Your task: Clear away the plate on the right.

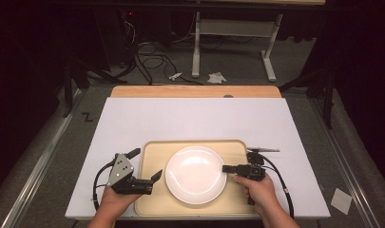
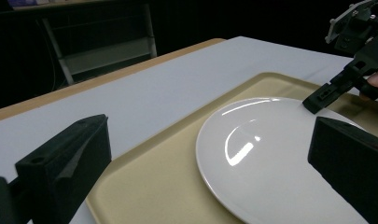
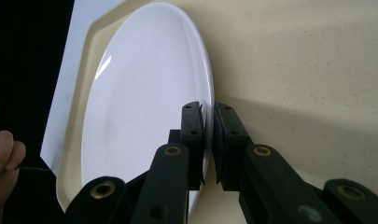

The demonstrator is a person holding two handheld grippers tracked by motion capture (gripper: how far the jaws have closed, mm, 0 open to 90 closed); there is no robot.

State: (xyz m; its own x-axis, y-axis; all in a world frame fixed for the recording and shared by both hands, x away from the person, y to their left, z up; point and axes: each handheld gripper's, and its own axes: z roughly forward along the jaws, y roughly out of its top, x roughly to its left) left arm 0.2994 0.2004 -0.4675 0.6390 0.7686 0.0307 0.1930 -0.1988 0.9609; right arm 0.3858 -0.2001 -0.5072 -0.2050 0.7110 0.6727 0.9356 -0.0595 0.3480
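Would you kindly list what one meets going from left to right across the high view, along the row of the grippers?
Left gripper → round white ceramic plate on the beige plastic tray → right gripper, shut on the plate's rim.

Left gripper (image 1: 146, 167) held low at the near left, jaws spread wide apart, pointing right. Right gripper (image 1: 226, 168) turned on its side, pointing left, jaws pinched nearly together. Both hands gripped the bodies from the near edge, forearms angled inward.
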